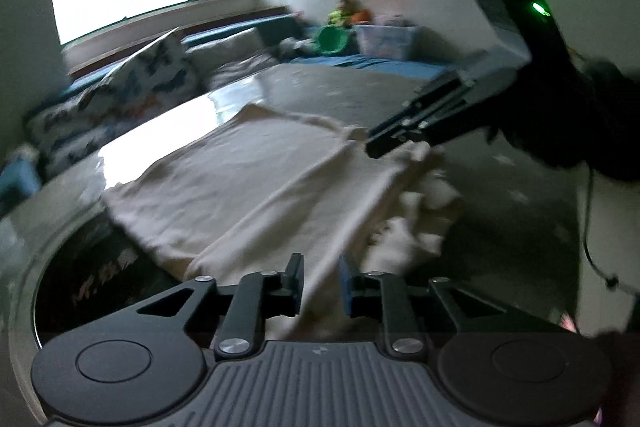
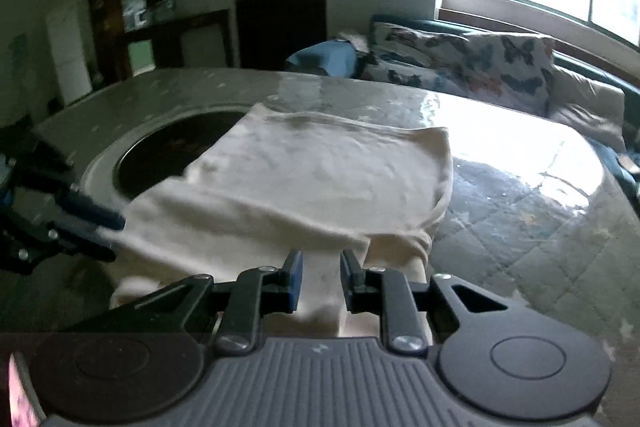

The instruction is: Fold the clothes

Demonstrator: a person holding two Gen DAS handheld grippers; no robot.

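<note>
Left wrist view: cream garment (image 1: 256,179) lies soft and limp ahead of the left gripper (image 1: 319,285), jaws narrowly apart with a fold between, pads probably not pressing, likewise the right gripper (image 2: 321,281); best pinched at an edge.

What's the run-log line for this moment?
stage: mid-fold | cloth: cream, partly folded on table | left gripper: fingers apart, cloth between | right gripper: fingers apart, cloth between
</note>
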